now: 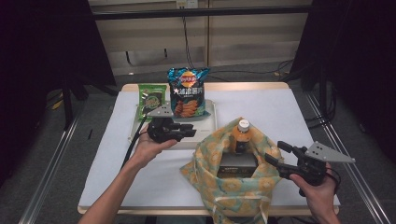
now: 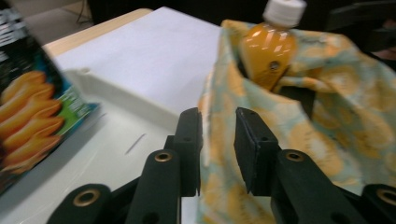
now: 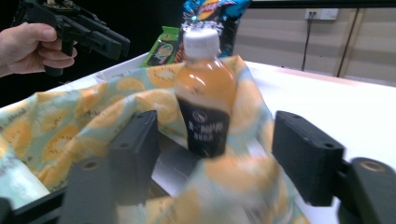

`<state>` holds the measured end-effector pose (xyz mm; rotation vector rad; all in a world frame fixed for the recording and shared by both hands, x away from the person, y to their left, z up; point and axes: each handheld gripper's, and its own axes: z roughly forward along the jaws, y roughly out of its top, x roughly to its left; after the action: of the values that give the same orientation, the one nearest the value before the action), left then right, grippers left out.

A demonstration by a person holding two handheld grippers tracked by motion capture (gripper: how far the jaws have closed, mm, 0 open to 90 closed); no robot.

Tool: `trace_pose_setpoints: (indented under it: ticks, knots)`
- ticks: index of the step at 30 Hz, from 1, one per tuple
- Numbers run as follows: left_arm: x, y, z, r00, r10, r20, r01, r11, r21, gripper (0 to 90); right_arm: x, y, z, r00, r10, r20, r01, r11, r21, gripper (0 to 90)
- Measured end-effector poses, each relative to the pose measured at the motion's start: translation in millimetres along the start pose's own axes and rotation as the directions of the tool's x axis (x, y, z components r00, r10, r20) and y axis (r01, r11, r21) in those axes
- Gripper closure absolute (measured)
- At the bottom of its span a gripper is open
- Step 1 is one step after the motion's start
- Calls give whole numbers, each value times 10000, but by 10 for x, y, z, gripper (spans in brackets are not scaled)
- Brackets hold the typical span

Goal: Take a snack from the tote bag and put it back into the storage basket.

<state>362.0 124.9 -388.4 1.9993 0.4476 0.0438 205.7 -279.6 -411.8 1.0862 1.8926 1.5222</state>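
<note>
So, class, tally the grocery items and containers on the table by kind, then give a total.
Snack bags: 2, the blue chip bag and the green packet
Bottles: 1, the orange drink bottle
Cloth bags: 1, the patterned bag
Trays: 1, the white tray
Total: 5

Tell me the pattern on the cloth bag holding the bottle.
The cloth bag is pale teal with orange citrus-slice rounds; the high view shows it best.

Lay's logo on chip bag [image 1: 188,91], other print too blurry
</note>
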Motion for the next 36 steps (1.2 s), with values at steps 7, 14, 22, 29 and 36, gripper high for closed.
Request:
trace_pose_setpoints:
  ticks: [7, 14, 22, 29, 36]
  knots:
    - [-284, -51, 180, 9959, 365, 826, -370, 9993, 42, 828, 97, -31, 149, 9986, -330, -412, 339, 9992, 215, 547]
    - [-438, -43, 285, 9912, 474, 1234, -494, 9987, 132, 719, 144, -166, 179, 9959, -717, -545, 758, 9942, 769, 494]
    - [-518, -220, 561, 9923, 446, 1157, -551, 9945, 888, 485, 111, -277, 202, 9959, -804, -413, 850, 9888, 1231, 417]
    - [-519, -305, 603, 9933, 534, 1023, -666, 9893, 1298, 364, 113, -329, 231, 9972, -611, -430, 665, 9880, 1391, 347]
    - [-547, -351, 644, 9927, 822, 883, -956, 9825, 1601, 288, 144, -341, 258, 9971, -559, -511, 632, 9860, 1542, 333]
